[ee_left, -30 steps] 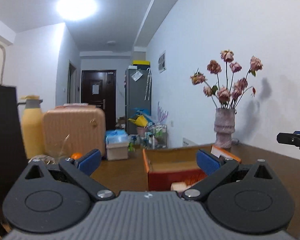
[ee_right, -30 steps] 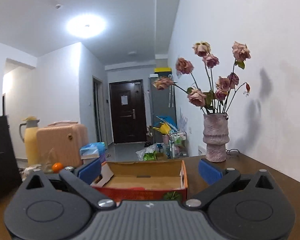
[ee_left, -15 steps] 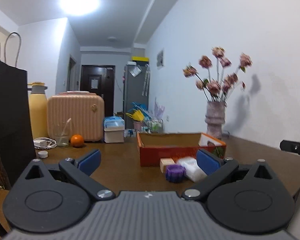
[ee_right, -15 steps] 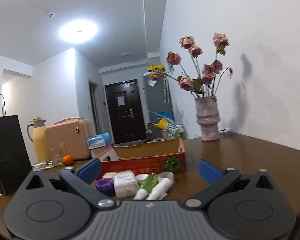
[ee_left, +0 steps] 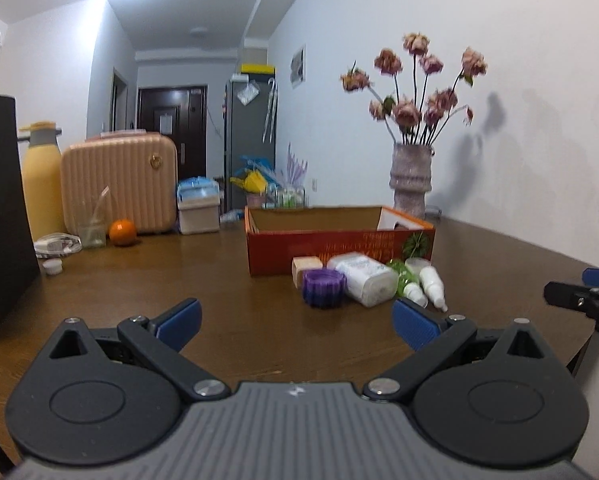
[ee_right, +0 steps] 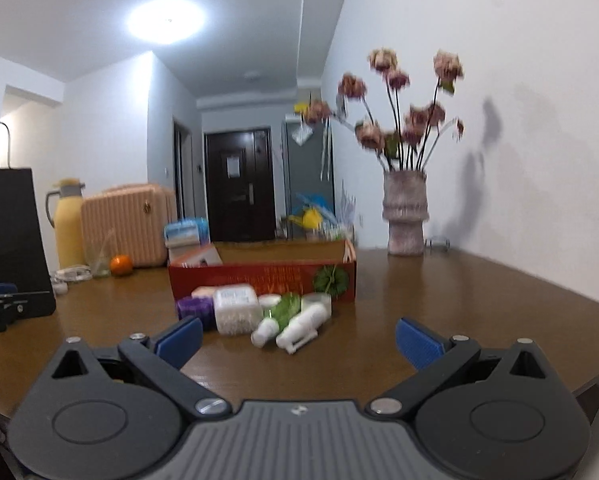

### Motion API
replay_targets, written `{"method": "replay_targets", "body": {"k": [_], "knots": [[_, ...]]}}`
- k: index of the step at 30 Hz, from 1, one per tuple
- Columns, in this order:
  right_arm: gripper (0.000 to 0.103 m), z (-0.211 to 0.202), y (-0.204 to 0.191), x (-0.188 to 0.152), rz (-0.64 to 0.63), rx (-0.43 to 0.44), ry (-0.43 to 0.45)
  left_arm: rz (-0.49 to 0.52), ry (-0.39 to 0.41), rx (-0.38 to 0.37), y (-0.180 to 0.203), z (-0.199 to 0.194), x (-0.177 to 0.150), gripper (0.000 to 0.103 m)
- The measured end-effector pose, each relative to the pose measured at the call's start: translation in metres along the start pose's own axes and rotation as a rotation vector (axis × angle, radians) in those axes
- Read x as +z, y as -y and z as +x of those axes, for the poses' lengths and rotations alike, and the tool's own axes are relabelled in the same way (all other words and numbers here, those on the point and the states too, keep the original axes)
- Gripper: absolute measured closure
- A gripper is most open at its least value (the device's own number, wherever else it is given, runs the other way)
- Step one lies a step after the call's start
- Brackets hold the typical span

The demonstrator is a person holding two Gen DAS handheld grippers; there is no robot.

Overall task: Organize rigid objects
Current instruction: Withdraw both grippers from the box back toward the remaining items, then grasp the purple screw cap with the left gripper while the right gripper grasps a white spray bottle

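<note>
An open red cardboard box (ee_left: 339,245) (ee_right: 259,276) stands mid-table. In front of it lies a cluster: a purple ridged jar (ee_left: 324,286) (ee_right: 195,309), a beige block (ee_left: 305,268), a white packet (ee_left: 365,280) (ee_right: 235,308), a green item (ee_right: 285,308) and two white dropper bottles (ee_left: 431,282) (ee_right: 303,326). My left gripper (ee_left: 295,322) is open and empty, well short of the cluster. My right gripper (ee_right: 297,336) is open and empty too, just in front of the bottles. The right gripper's tip shows at the left view's right edge (ee_left: 579,298).
A vase of dried roses (ee_left: 411,178) (ee_right: 405,212) stands at the back right by the wall. On the left are a black bag (ee_left: 3,208), a yellow flask (ee_left: 41,182), a peach case (ee_left: 119,184), a glass (ee_left: 91,228) and an orange (ee_left: 122,232).
Both cameras have tilted down and pulled back from the box. The cluster of small items in front of it has come into view. Both grippers stay open.
</note>
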State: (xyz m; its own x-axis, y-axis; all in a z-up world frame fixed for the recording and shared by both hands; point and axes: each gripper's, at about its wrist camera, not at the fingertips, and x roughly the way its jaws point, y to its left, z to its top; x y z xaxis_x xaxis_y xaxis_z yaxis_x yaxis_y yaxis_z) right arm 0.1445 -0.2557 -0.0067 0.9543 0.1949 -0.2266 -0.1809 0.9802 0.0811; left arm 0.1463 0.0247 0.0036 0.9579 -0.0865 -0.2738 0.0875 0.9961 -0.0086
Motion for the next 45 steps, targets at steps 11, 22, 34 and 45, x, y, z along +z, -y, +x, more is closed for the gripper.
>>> {"method": "replay_targets", "body": {"k": [11, 22, 34, 45], "knots": [[0.01, 0.078, -0.024, 0.01, -0.057, 0.129, -0.125, 0.064, -0.124, -0.061, -0.002, 0.095, 0.02, 0.0], [0.02, 0.172, -0.004, 0.029, 0.001, 0.077, -0.251, 0.077, -0.214, -0.145, 0.003, 0.192, 0.038, 0.021], [0.044, 0.245, 0.023, 0.024, -0.011, -0.024, -0.365, 0.0, -0.294, -0.202, -0.005, 0.247, 0.036, 0.046], [0.076, 0.257, 0.026, 0.021, 0.006, 0.005, -0.411, 0.002, -0.244, -0.185, -0.004, 0.233, 0.043, 0.048]]}}
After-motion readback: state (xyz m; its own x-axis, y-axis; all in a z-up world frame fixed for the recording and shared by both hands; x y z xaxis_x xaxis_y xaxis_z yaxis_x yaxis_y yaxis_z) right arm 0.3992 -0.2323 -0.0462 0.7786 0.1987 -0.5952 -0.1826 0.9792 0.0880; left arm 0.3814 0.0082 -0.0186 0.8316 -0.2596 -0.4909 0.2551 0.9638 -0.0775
